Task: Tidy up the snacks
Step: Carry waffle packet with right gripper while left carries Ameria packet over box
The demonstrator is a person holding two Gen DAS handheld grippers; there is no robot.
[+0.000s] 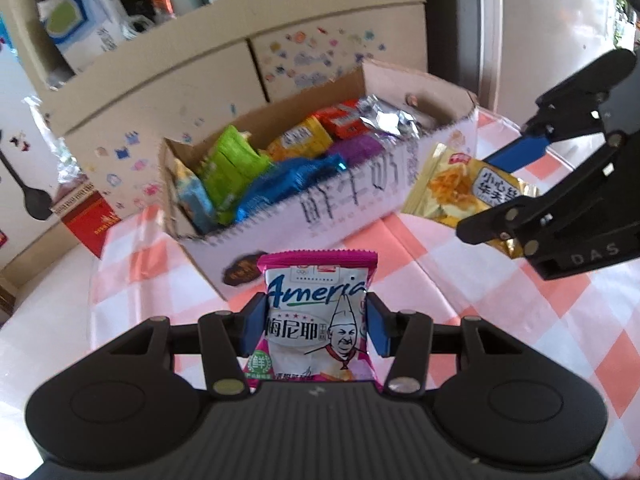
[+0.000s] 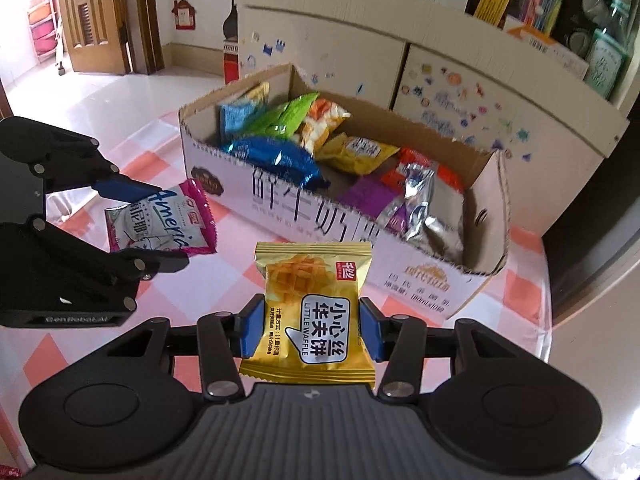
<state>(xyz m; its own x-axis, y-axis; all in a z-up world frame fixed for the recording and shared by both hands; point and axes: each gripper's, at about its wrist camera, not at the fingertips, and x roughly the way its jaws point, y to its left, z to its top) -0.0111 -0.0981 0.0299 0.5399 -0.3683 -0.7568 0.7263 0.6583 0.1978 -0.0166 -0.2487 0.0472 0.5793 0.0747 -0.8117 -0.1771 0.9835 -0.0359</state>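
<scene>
My left gripper is shut on a pink and white snack packet, held above the checked tablecloth in front of the open cardboard box. The same packet shows at the left of the right wrist view, between the left gripper's fingers. My right gripper is shut on a yellow waffle packet, also lifted off the cloth before the box. In the left wrist view that yellow packet hangs at the right in the right gripper. Several colourful snack packets lie in the box.
The pink and white checked tablecloth covers the table around the box. Behind the box stand large cardboard cartons with stickers and shelves of goods. A red carton sits on the floor at the left.
</scene>
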